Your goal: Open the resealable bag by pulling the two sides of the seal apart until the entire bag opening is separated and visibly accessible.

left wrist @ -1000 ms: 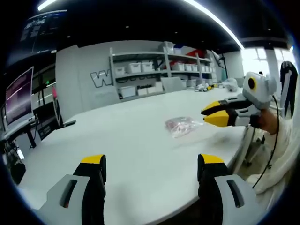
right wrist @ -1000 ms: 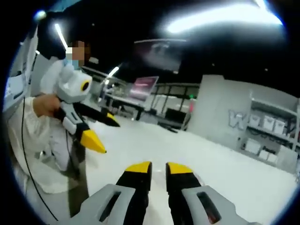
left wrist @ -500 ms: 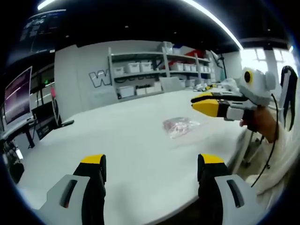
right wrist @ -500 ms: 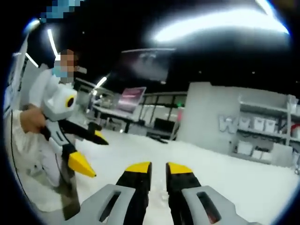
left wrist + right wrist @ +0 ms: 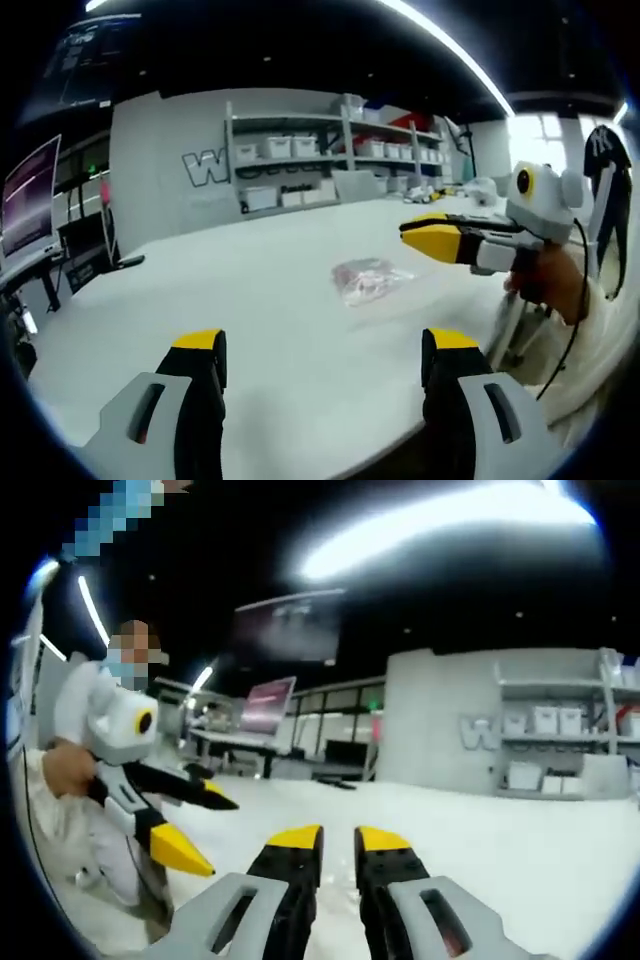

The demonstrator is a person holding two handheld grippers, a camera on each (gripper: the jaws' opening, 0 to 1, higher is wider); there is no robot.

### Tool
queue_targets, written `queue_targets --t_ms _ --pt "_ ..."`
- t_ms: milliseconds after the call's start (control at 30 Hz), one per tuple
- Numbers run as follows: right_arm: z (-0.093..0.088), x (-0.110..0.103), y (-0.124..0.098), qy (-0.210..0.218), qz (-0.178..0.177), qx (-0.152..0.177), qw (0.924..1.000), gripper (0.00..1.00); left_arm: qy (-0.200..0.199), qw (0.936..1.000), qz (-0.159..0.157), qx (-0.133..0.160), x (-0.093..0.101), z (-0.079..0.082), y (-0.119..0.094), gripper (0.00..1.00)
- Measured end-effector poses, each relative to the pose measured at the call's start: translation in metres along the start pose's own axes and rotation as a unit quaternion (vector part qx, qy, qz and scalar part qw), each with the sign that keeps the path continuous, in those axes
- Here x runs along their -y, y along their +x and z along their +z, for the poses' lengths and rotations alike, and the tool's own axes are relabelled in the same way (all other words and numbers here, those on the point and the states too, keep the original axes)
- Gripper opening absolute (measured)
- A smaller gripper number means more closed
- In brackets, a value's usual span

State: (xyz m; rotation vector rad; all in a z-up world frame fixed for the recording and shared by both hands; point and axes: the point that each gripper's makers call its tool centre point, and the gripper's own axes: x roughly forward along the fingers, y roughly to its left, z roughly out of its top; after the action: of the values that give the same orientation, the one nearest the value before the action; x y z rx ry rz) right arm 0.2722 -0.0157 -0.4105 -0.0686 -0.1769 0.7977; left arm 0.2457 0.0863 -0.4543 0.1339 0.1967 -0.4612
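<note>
In the left gripper view, the left gripper (image 5: 325, 350) is above the near edge of a large white tabletop (image 5: 250, 300), and its two yellow-tipped fingers (image 5: 200, 345) stand wide apart with nothing between them. The resealable bag (image 5: 365, 280) lies flat on the tabletop, well ahead of this gripper and a little to the right; it is clear plastic with something pinkish inside, but whether the seal is closed I cannot tell. The right gripper (image 5: 410, 232) comes into this view from the right, held by a hand (image 5: 550, 285), and it hovers above the bag without touching it; its yellow tips are close together. In the right gripper view, the right gripper (image 5: 337, 842) points over the same tabletop (image 5: 520, 830), and its fingers (image 5: 295, 840) are almost together, with only a narrow gap and nothing held. At the left side of this view, the left gripper (image 5: 205, 830) is seen in a person's hand (image 5: 65, 770), with its two fingers spread apart. Behind the tabletop, a grey wall carries shelves (image 5: 330, 150) with white boxes, and a screen (image 5: 25, 195) stands at the far left.
</note>
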Motion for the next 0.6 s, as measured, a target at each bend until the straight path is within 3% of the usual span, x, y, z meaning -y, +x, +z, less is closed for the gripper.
queue_targets --t_ms 133,367,500,600 --pt "-0.001 0.0 0.0 -0.008 -0.003 -0.005 1.0 0.1 -0.002 1.0 0.001 0.001 0.0 0.001 0.0 0.8" --pt "-0.013 0.004 -0.003 -0.028 -0.012 -0.048 0.9984 0.14 -0.006 1.0 0.001 0.002 0.001 0.001 0.003 0.79" --pt "-0.01 0.006 -0.001 -0.025 -0.03 -0.05 0.998 0.14 -0.013 0.9999 -0.01 0.001 0.009 -0.001 0.007 0.79" --pt "-0.015 0.003 0.001 -0.074 -0.028 -0.085 0.9932 0.14 -0.014 0.9997 -0.02 0.0 0.015 -0.001 0.009 0.78"
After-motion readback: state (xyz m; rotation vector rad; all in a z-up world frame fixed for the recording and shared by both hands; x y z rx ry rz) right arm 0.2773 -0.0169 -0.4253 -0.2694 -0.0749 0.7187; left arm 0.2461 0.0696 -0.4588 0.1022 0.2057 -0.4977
